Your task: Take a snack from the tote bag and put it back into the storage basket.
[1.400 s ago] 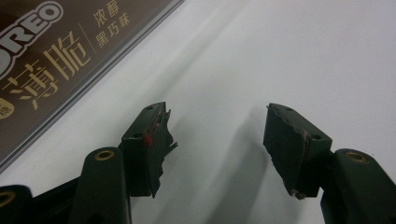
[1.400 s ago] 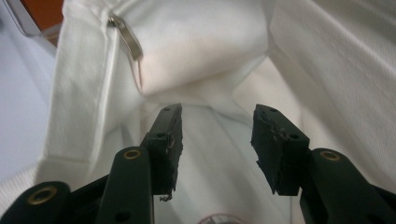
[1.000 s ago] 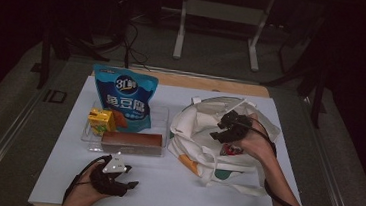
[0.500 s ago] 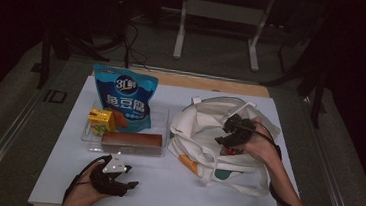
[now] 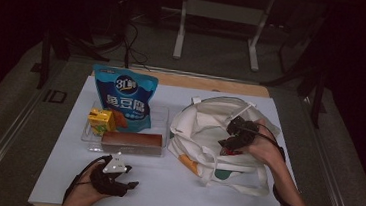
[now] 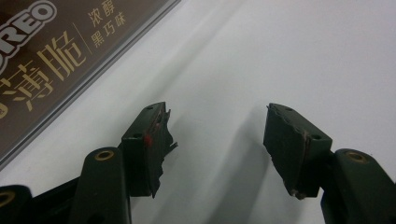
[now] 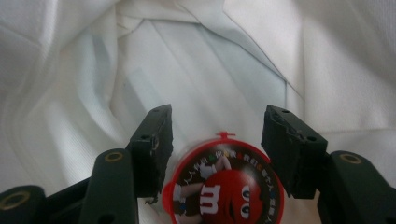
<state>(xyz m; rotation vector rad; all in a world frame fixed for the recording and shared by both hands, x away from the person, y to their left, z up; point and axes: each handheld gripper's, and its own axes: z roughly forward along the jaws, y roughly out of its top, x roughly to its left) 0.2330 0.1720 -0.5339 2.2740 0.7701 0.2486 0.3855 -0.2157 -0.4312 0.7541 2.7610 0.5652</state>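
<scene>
M&M's tube (image 7: 223, 184) set down in the white tote bag (image 5: 203, 130); three snacks left outside it.

Nearest the person, the left gripper (image 5: 126, 184) rests on the white table (image 5: 173, 192), well left of the bag, jaws apart on nothing. At the bag's mouth the right gripper (image 5: 230, 137) points down into the cloth from a raised, bent wrist; its jaws have just been opening and stand clear of the red-capped tube between them. Farther left of the bag, the Oreo box (image 5: 131, 141), the yellow carton (image 5: 101, 121) and the blue pouch (image 5: 123, 98) apparently await packing.
</scene>
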